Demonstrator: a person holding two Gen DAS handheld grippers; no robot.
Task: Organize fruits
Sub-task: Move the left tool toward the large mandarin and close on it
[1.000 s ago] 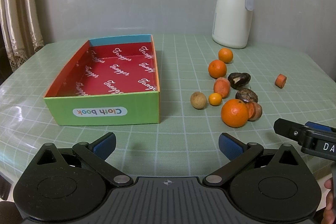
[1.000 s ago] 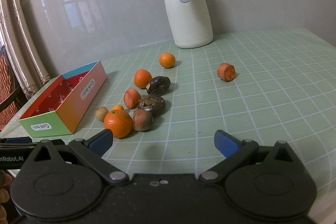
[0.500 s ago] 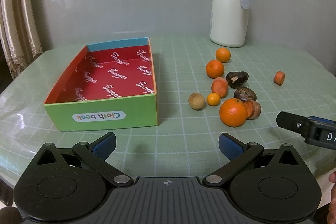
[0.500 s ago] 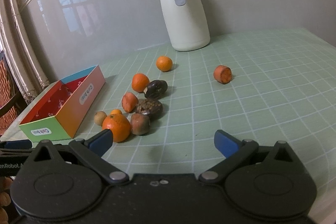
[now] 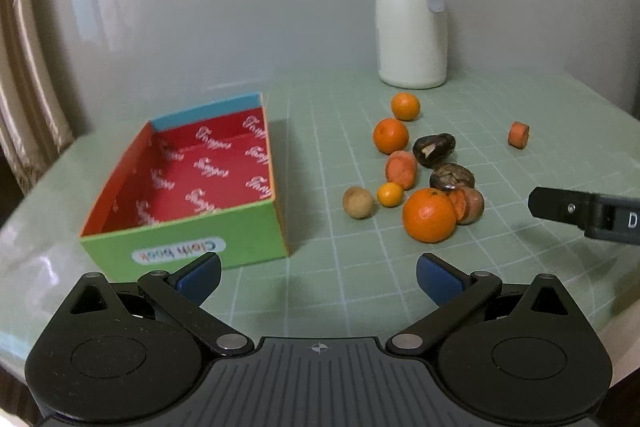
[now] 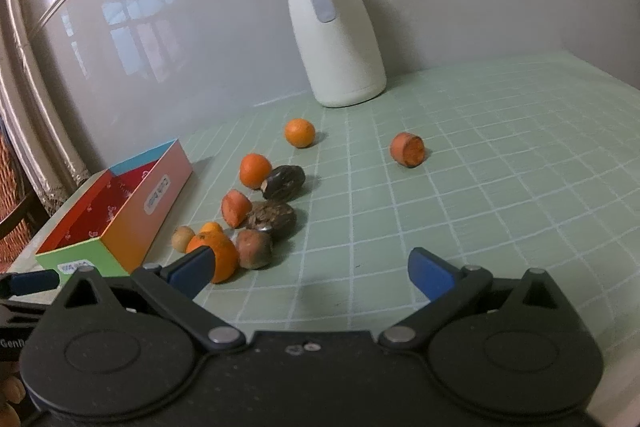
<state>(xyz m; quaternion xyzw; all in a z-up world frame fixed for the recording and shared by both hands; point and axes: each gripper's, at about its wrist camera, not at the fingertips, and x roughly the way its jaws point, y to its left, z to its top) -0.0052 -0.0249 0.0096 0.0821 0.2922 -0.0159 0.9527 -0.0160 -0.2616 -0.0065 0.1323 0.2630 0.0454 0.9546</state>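
Observation:
An open box (image 5: 182, 231) with a red lining and green front stands left on the green checked table, nothing in it. Right of it lies a cluster: a big orange (image 5: 429, 215), smaller oranges (image 5: 391, 135) (image 5: 405, 106), a tiny one (image 5: 390, 194), carrot pieces (image 5: 401, 169), dark brown fruits (image 5: 434, 149) (image 5: 452, 177) and a tan round fruit (image 5: 358, 202). One carrot stub (image 6: 407, 149) lies apart. My left gripper (image 5: 318, 275) is open, low before the box's near corner. My right gripper (image 6: 310, 269) is open, its left finger in front of the big orange (image 6: 218, 255).
A cream jug (image 5: 412, 15) with a grey lid stands at the back by the wall. The right gripper's body (image 5: 588, 217) shows at the right edge of the left wrist view. A curtain (image 5: 24, 87) hangs at the left. The table's near edge curves close below.
Both grippers have dropped lower and tilted up, so the table looks flatter. The right gripper has edged toward the fruit cluster. Nothing on the table has moved.

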